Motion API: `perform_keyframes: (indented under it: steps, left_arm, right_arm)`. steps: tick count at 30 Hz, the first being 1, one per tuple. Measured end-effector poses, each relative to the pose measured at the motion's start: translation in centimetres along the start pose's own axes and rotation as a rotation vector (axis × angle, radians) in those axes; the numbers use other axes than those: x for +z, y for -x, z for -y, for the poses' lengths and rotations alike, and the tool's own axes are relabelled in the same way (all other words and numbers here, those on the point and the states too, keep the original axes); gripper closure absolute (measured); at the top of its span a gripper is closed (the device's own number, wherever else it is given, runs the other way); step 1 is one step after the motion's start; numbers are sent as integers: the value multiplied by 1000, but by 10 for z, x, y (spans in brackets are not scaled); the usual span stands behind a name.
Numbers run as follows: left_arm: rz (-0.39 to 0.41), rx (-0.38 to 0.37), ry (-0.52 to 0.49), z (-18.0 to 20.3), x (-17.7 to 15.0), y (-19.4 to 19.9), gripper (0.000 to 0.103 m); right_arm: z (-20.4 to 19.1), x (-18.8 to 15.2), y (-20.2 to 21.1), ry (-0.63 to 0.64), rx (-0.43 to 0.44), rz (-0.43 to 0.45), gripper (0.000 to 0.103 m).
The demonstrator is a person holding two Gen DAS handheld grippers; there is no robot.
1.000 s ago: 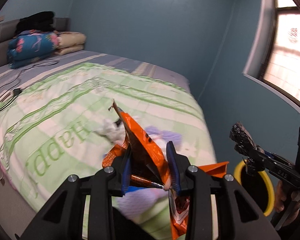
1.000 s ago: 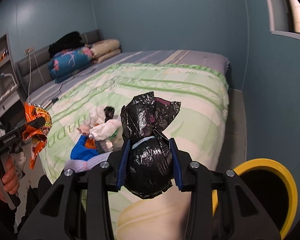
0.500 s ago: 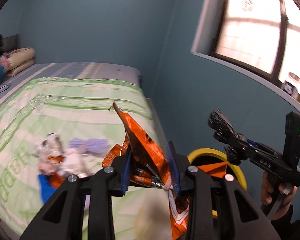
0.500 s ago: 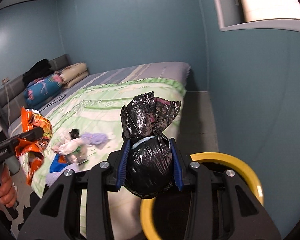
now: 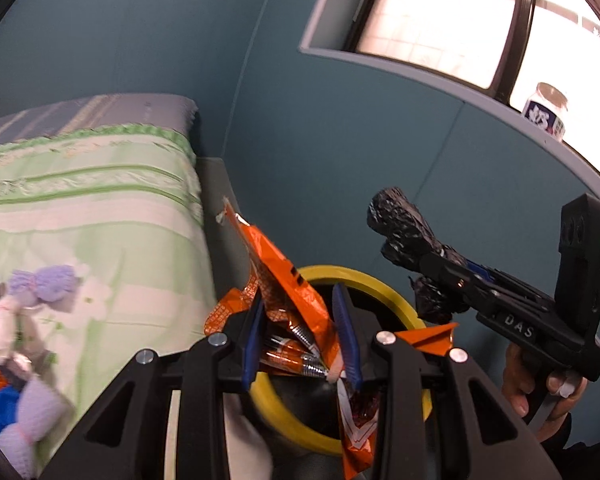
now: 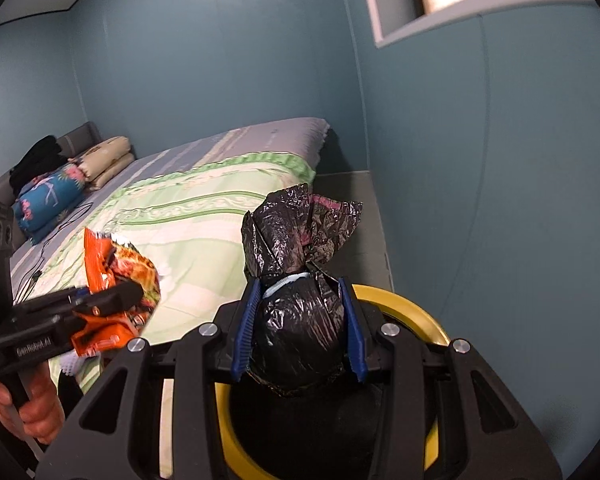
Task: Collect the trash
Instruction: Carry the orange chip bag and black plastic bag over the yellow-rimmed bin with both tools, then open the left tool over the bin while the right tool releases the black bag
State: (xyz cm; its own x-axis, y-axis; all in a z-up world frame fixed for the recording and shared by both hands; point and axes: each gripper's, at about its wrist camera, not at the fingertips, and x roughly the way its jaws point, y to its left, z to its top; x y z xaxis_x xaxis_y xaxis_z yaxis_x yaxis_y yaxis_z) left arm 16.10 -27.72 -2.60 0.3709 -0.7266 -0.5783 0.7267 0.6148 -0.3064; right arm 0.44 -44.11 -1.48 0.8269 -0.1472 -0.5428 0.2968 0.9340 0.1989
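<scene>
My left gripper (image 5: 300,336) is shut on an orange snack wrapper (image 5: 276,276) and holds it over the near rim of a yellow-rimmed trash bin (image 5: 380,284). My right gripper (image 6: 300,324) is shut on a knotted black plastic bag (image 6: 298,312) directly above the same bin (image 6: 412,304). Each gripper shows in the other's view: the right one with the black bag (image 5: 408,228) at the right, the left one with the wrapper (image 6: 120,268) at the left.
A bed with a green and white cover (image 5: 100,208) stands left of the bin, with several loose scraps and purple items (image 5: 48,284) on it. Blue wall and a window sill with a jar (image 5: 546,110) lie behind. Pillows (image 6: 48,192) lie at the bed's head.
Both grippers swung right from over the bed to the yellow bin, each still holding its trash. The bin now lies under both.
</scene>
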Motion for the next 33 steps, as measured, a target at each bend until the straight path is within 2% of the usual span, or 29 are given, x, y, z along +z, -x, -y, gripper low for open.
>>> perform_keyframes:
  steps: [7, 13, 14, 15, 16, 22, 28, 30, 33]
  left_arm:
    - [-73, -26, -17, 17, -16, -36, 72]
    - [-100, -43, -16, 17, -23, -52, 72]
    - [-99, -47, -14, 17, -23, -52, 71]
    - [-99, -48, -12, 18, -23, -53, 65]
    - [-96, -51, -7, 17, -22, -53, 56]
    - [-65, -37, 5, 6, -23, -40, 43]
    - [-21, 7, 1, -11, -16, -19, 42]
    - [2, 39, 1, -21, -14, -8, 36]
    - [40, 88, -2, -35, -12, 9, 34]
  right_arm:
    - [16, -11, -13, -53, -4, -45, 66]
    - [25, -11, -22, -74, -3, -68, 63]
    - [26, -11, -22, -79, -8, -69, 60]
    - [25, -8, -24, -84, -9, -70, 58]
    - [23, -3, -30, -94, -12, -71, 57]
    - [31, 1, -28, -140, -28, -58, 54]
    - [26, 1, -18, -122, -17, -16, 54]
    - [20, 1, -15, -103, -5, 1, 49]
    - [6, 5, -12, -62, 23, 27, 48]
